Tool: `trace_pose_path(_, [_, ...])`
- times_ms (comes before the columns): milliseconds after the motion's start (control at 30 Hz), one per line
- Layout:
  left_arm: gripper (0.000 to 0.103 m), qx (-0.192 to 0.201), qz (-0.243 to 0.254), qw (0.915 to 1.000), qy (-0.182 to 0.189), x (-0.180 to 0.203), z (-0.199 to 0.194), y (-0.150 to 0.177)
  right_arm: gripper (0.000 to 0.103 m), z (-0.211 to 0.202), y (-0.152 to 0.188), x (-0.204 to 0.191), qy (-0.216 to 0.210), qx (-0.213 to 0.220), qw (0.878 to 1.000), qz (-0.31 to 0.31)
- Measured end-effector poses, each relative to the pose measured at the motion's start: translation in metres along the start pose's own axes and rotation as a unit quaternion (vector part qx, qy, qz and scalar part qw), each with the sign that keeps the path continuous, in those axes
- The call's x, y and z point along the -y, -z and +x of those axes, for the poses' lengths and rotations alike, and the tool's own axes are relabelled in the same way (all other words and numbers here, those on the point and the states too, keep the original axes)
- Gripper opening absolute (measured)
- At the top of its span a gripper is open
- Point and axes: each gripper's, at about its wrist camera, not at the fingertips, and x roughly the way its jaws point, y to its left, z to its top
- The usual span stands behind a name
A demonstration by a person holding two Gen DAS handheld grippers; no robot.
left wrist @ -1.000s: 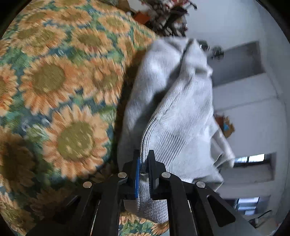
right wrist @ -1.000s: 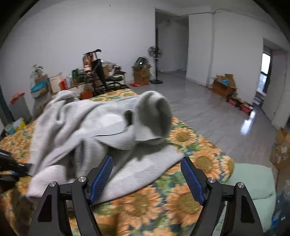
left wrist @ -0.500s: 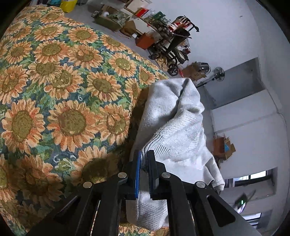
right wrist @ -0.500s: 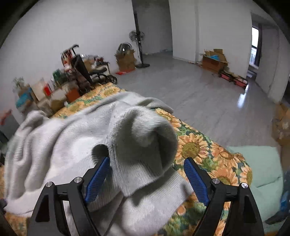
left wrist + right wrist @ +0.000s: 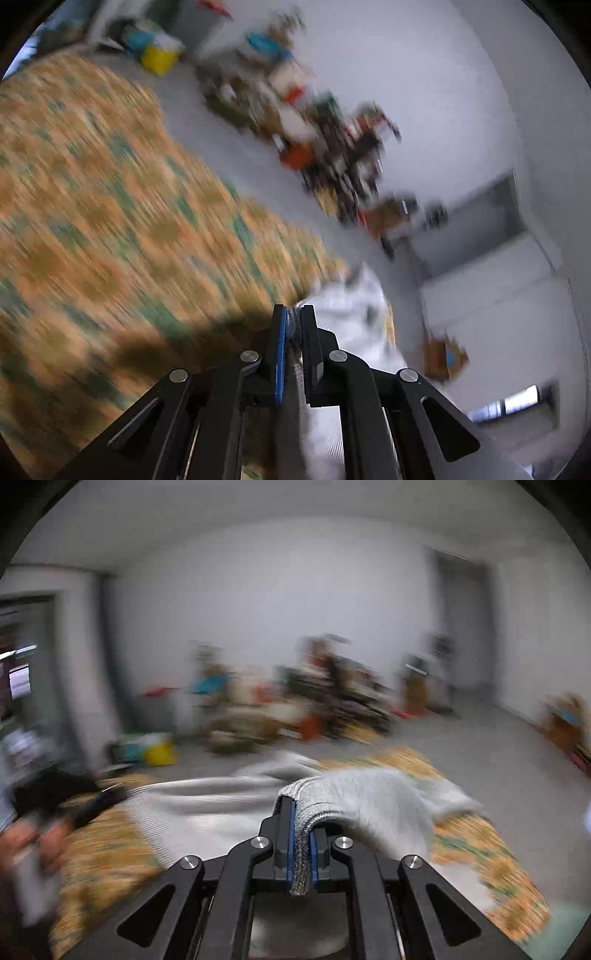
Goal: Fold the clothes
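Grey knitted sweater (image 5: 369, 797) on sunflower-print bed (image 5: 110, 221): left gripper (image 5: 294, 325) and right gripper (image 5: 302, 834) each clamp a ribbed edge, apparently to spread it.

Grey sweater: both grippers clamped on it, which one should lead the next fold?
Probably right. The right gripper pinches a thick ribbed edge of the grey sweater with loose cloth draped ahead. The left gripper grips only a blurred corner.

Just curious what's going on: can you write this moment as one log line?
left gripper: shut on grey sweater | right gripper: shut on sweater edge | sunflower bedspread | views motion-blurred
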Motion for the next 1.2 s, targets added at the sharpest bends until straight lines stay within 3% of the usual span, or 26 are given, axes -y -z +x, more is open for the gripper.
trace_pose_path(100, [0.007,0.082,-0.054,0.9947,-0.03,-0.058,-0.075,-0.075,0.006,-0.024,-0.001,-0.086,-0.146,0.009,0.988,-0.05])
trace_pose_path(133, [0.007,0.086,-0.072,0.9928,-0.043,-0.08,-0.094,-0.093,0.014,-0.021,0.006,-0.097,-0.152,-0.005,0.987,-0.055])
trace_pose_path(167, [0.007,0.086,-0.088,0.9905,-0.061,-0.101,-0.11,-0.109,0.025,-0.017,0.013,-0.108,-0.158,-0.02,0.985,-0.061])
trace_pose_path(200, [0.008,0.072,-0.1,0.9879,-0.095,-0.119,-0.118,-0.116,0.056,-0.014,0.021,-0.119,-0.163,-0.035,0.984,-0.066])
trace_pose_path(233, [0.02,0.049,-0.102,0.9842,-0.136,-0.139,-0.124,-0.121,0.073,-0.011,0.028,-0.129,-0.169,-0.049,0.982,-0.072])
trace_pose_path(267, [0.035,0.021,-0.102,0.9794,-0.173,-0.157,-0.126,-0.123,0.075,-0.008,0.036,-0.14,-0.175,-0.064,0.98,-0.077])
trace_pose_path(300, [0.069,-0.02,-0.099,0.9751,-0.198,-0.175,-0.122,-0.117,0.074,-0.005,0.043,-0.151,-0.18,-0.078,0.977,-0.082])
trace_pose_path(333, [0.075,-0.054,-0.098,0.9705,-0.214,-0.192,-0.118,-0.11,0.074,-0.001,0.05,-0.162,-0.186,-0.093,0.974,-0.087])
trace_pose_path(433, [0.075,-0.104,-0.11,0.9698,-0.191,-0.225,-0.1,-0.072,0.074,0.008,0.073,-0.195,-0.202,-0.136,0.964,-0.103])
trace_pose_path(533, [0.075,-0.165,-0.121,0.9639,-0.171,-0.245,-0.076,-0.031,0.076,0.018,0.095,-0.224,-0.213,-0.179,0.953,-0.12])
trace_pose_path(667, [0.075,-0.224,-0.116,0.9614,-0.111,-0.241,-0.055,0.021,0.077,0.034,0.133,-0.216,-0.168,-0.223,0.948,-0.152])
trace_pose_path(800, [0.075,-0.221,-0.088,0.9656,-0.104,-0.227,-0.059,0.042,0.076,0.043,0.162,-0.214,-0.153,-0.239,0.939,-0.193])
trace_pose_path(1067, [0.075,-0.158,-0.12,0.9716,-0.129,-0.253,-0.101,0.054,0.073,0.088,0.187,-0.242,-0.163,-0.233,0.925,-0.251])
trace_pose_path(1100, [0.075,-0.155,-0.131,0.9713,-0.123,-0.259,-0.105,0.057,0.061,0.095,0.189,-0.245,-0.164,-0.233,0.924,-0.257])
trace_pose_path(1133, [0.075,-0.153,-0.141,0.9709,-0.119,-0.264,-0.109,0.059,0.032,0.101,0.19,-0.246,-0.17,-0.236,0.923,-0.253])
trace_pose_path(1200, [0.075,-0.145,-0.159,0.9699,-0.113,-0.27,-0.114,0.064,0.016,0.113,0.178,-0.241,-0.202,-0.26,0.922,-0.203])
